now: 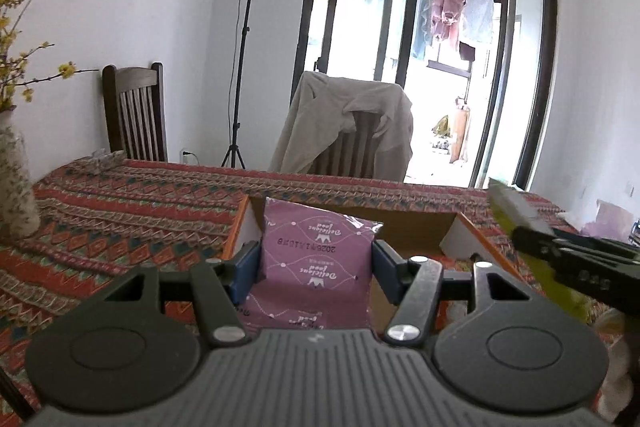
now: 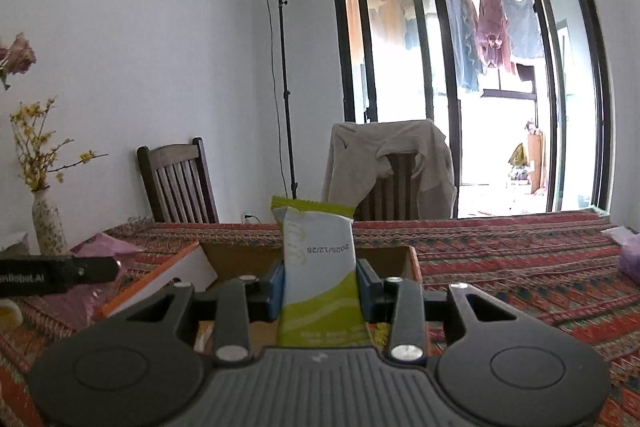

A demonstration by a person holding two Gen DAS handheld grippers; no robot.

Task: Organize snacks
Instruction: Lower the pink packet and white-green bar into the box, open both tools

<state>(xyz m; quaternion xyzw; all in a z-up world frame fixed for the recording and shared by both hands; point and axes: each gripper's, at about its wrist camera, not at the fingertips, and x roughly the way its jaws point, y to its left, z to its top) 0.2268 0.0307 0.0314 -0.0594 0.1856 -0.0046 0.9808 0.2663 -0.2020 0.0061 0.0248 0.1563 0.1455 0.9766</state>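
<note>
Jaws clamped: left gripper (image 1: 316, 267) purple packet (image 1: 316, 259), right gripper (image 2: 320, 285) green packet (image 2: 318, 267).

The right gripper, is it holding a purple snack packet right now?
No, the right gripper is clamped on a green and white snack packet; the purple packet sits in the left gripper.

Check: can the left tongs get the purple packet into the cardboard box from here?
Probably yes. The left tongs grip the purple packet just before the open cardboard box, with nothing in between.
</note>
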